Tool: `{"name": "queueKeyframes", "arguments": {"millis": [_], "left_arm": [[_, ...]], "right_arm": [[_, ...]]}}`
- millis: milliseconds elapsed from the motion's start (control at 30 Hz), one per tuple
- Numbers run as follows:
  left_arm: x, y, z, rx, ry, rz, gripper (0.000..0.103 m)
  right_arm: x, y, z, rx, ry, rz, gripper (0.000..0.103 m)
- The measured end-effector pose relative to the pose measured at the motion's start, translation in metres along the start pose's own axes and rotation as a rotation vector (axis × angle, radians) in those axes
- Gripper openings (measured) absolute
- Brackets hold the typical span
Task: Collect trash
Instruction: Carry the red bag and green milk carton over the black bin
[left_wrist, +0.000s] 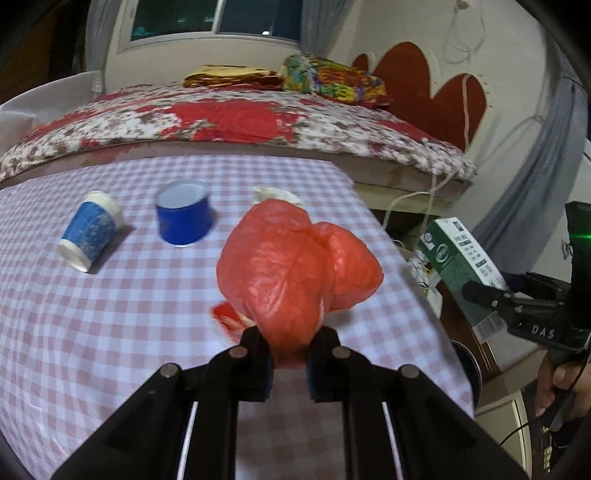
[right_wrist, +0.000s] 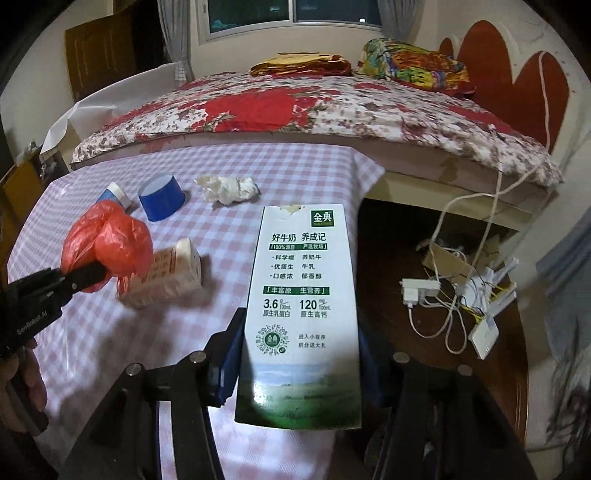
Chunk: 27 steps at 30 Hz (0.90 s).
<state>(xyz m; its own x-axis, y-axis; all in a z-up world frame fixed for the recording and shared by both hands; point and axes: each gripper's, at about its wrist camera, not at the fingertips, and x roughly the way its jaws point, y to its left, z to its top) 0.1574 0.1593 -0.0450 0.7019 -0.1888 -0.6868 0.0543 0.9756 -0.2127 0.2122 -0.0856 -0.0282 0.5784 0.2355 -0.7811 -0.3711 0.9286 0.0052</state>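
1 milk carton (right_wrist: 303, 314) | 1 red bag (left_wrist: 291, 266) | 2 cups (left_wrist: 90, 230) (left_wrist: 183, 212) | 1 tissue wad (right_wrist: 229, 189)

Two cups on the tabletop (right_wrist: 177, 332): one paper cup (left_wrist: 90, 236) and one blue cup (left_wrist: 183, 213). One red plastic bag (left_wrist: 291, 266), one milk carton (right_wrist: 303, 317), one small carton (right_wrist: 166, 273), one crumpled tissue wad (right_wrist: 227, 190)
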Motion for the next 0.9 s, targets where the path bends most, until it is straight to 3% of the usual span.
{"name": "queueKeyframes", "arguments": {"millis": [900], "left_arm": [[-0.013,-0.112,-0.025,0.149,0.017,-0.112,0.014]], "right_arm": [[-0.079,-0.073,-0.08,0.138,-0.031,-0.113,0.056]]}}
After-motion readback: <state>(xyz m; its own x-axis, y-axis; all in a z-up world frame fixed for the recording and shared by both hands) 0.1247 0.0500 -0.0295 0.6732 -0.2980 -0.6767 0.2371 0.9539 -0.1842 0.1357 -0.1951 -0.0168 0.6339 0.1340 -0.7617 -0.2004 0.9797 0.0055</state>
